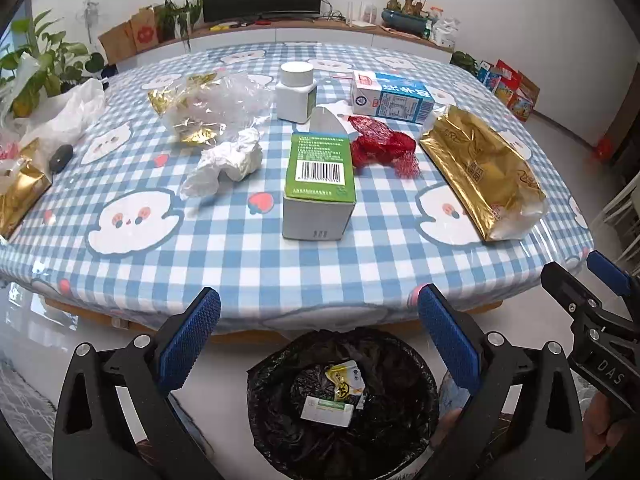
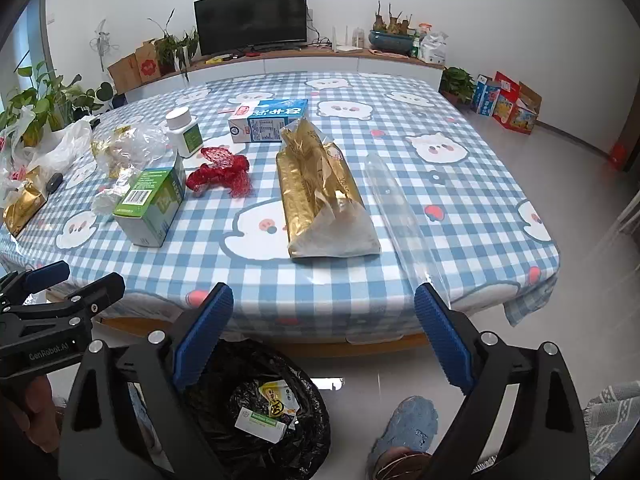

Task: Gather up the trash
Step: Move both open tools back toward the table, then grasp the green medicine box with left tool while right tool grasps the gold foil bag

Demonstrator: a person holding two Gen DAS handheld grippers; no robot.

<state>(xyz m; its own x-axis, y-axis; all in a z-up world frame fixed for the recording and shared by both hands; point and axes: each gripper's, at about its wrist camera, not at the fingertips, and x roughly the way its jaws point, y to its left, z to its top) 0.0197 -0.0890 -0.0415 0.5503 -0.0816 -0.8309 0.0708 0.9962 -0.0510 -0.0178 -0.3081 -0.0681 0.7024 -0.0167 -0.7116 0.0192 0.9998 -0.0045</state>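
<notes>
The tablecloth looks like soft matt cloth under a clear glossy film that catches glare at the lower right edge. The gold bag, right of centre, is shiny crinkled foil; the cellophane, upper left, is clear and wrinkled. The tissue is matt crumpled paper, the red net a coarse plastic mesh. The green box and milk carton are smooth printed card, faintly glossy. The bottle is matt white plastic. At the bottom, the bin liner is thin black plastic — glossy, creased. The pads are blue, rough and knurled on matt black plastic arms with bright metal screws. The floor is polished and reflective.
</notes>
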